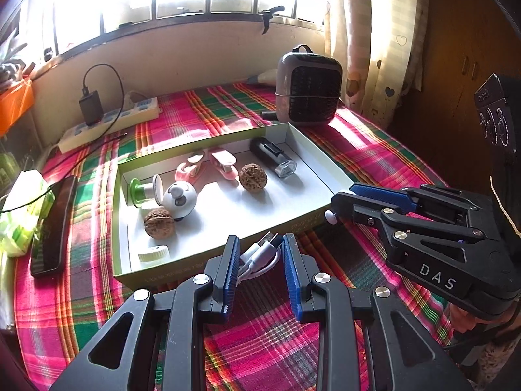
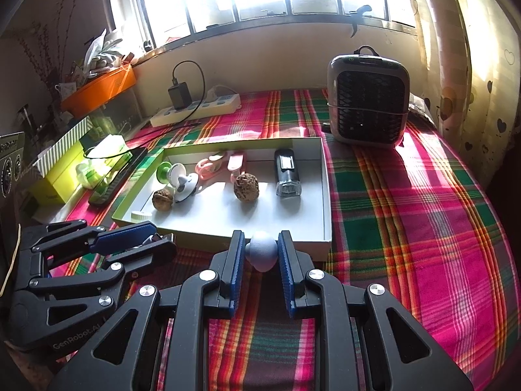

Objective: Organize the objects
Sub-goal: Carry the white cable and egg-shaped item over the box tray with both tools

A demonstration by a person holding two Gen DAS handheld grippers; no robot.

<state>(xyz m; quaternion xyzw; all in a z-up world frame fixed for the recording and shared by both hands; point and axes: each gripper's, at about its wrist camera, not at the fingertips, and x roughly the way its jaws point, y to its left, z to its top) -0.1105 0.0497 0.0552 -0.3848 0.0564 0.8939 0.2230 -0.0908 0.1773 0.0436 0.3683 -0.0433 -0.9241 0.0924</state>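
Note:
A shallow box point(image 1: 329, 176), green outside and white inside, lies on the plaid cloth. It holds two walnuts point(image 1: 253, 176), pink clips point(image 1: 224, 164), a black cylinder point(image 1: 272, 156), a green spool point(image 1: 138, 192) and a white round toy point(image 1: 180, 198). My left gripper point(image 1: 261, 241) is shut on a coiled white USB cable point(image 1: 260, 255) just in front of the box's near wall. My right gripper point(image 2: 261, 238) is shut on a pale egg-shaped object point(image 2: 262, 251), also before the near wall point(image 2: 306, 244). The two grippers hang side by side, left gripper point(image 2: 162, 240) and right gripper point(image 1: 338, 205).
A grey heater point(image 2: 368, 104) stands behind the box at the right. A power strip with a black charger point(image 1: 107, 123) lies at the back left. A black phone point(image 1: 53, 224) and a green-white packet point(image 1: 22, 208) lie left of the box. Curtains hang at the right.

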